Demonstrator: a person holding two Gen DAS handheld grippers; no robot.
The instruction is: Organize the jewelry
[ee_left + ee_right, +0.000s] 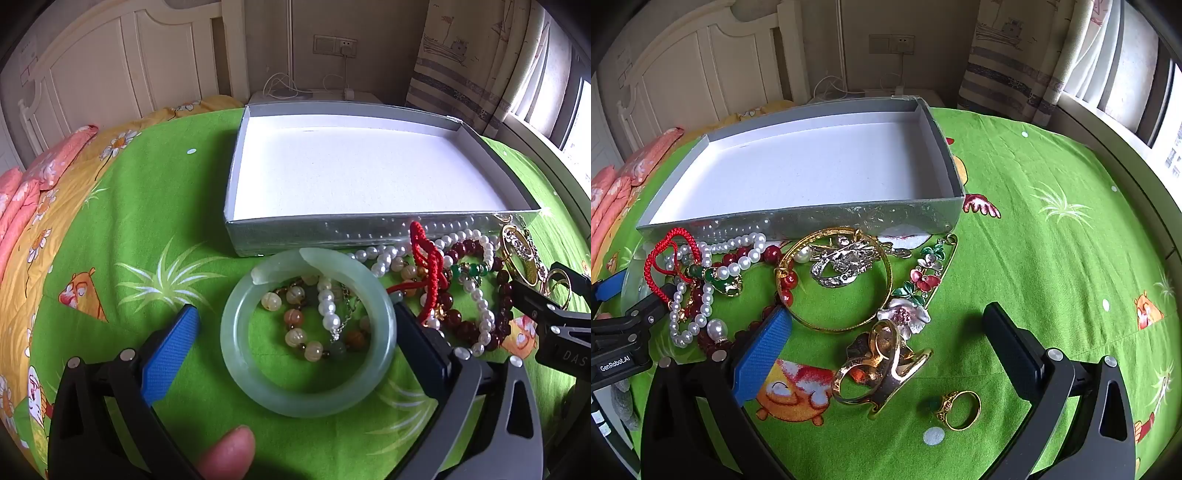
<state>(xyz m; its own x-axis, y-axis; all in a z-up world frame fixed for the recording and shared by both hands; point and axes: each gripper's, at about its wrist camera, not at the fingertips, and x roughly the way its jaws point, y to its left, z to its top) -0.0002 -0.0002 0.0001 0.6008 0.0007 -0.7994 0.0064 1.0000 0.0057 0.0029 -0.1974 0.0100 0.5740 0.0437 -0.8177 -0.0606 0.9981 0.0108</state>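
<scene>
**Jewelry pile vs. empty box, nothing picked up yet**

Nearest first. Left gripper spread wide, tilted down, straddling the pale green jade-like bangle flat on the cover. Nothing clamped; blue pad clear of the rim on one side, black pad very close to it on the other, can't say if touching. A fingertip poking in at the bottom edge. Right gripper just as wide and also empty, hanging over the chunky gold-toned cuff ring and the small gold ring with a green stone.

Handling guesses: bangle looks rigid, smooth, probably slippery and breakable, so best pinched across the band, not the outer curve. Beaded yellow-orange bracelet lying inside the bangle, floppy, likely to drape. Small ring light and fiddly, probably easiest taken across the hoop.

A bit further out: white pearl strand, dark red bead string, braided red cord, thin gold bangle with a silver rhinestone brooch inside it, enamel flower pin. All tangled together, so probably a snag risk when lifting.

Behind the pile: shallow silver cardboard box with white lining, empty, right up against the jewelry.

All on a soft green cartoon-print bedspread, squishy, so small stuff may sink. Beyond that, pink pillows, cream headboard, wall socket, patterned curtain by a bright window.
</scene>
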